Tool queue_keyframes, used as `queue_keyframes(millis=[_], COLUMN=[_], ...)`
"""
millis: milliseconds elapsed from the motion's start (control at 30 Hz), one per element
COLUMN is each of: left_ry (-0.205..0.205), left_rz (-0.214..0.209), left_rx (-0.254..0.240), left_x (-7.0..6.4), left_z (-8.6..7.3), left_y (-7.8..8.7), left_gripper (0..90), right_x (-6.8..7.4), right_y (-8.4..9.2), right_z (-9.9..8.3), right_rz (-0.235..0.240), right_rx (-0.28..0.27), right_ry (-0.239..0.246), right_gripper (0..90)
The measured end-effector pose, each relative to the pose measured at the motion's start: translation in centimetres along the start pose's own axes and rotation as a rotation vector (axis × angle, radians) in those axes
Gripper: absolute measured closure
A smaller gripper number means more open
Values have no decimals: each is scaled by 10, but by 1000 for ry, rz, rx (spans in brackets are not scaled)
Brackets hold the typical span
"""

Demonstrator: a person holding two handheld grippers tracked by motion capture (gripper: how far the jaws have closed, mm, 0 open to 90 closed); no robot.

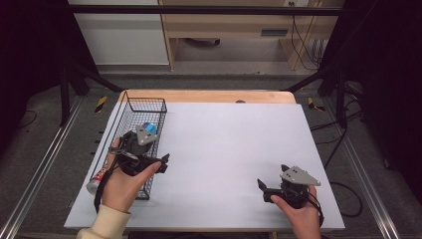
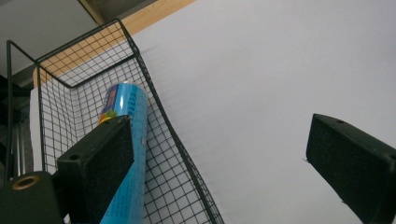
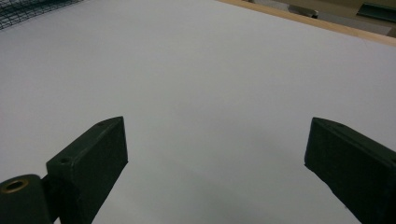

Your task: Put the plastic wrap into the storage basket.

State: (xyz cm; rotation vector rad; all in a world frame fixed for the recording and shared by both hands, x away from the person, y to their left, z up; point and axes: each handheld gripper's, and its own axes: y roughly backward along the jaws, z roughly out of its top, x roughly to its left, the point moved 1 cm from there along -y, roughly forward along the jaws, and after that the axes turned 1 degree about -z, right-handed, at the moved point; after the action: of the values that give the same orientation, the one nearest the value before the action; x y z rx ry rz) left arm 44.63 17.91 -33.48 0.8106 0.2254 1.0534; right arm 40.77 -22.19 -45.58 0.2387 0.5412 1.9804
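Blue tube (image 2: 130, 154) lies lengthwise inside the black wire basket (image 2: 84, 88), resting along the mesh wall that faces the open board; in the left gripper view its printed cap end points toward the basket's far corner, and in the high view a patch of the same blue (image 1: 150, 129) shows just past the grey plate of the left gripper (image 1: 149, 162). That gripper is held over the near half of the basket by the left hand (image 1: 122, 186), whose cream sleeve (image 1: 104, 224) enters from the bottom edge. Its jaws stand wide apart and empty: one jaw sits above the basket and overlaps the tube in its own camera, the other hangs over bare board on the far side of the basket wall. Whether the nearer jaw touches the tube cannot be told. A second tube with a red and white body (image 1: 97, 180) lies just outside the basket, against its outer long side. The basket itself stands on the left part of the white board (image 1: 234, 149), which covers a wooden table (image 1: 209, 96). The right gripper (image 1: 271, 191), held by the right hand (image 1: 301, 214), hovers low over the board well apart from the basket, jaws likewise wide apart with nothing between them; a strip of basket mesh (image 3: 32, 9) shows at the upper corner of the right gripper view.
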Motion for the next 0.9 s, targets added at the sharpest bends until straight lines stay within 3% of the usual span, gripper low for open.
queue_keyframes(millis=[200,900], left_ry=[-24,-95], left_rz=[-19,-81], left_rx=[-26,-8], left_x=[-11,-43], left_z=[4,17], left_y=[-6,-16], left_gripper=[72,72], right_x=[-1,-3], right_y=[0,1], right_z=[0,0], right_rz=[-6,-16], right_rx=[1,1], right_ry=[-5,-14], right_gripper=[48,42])
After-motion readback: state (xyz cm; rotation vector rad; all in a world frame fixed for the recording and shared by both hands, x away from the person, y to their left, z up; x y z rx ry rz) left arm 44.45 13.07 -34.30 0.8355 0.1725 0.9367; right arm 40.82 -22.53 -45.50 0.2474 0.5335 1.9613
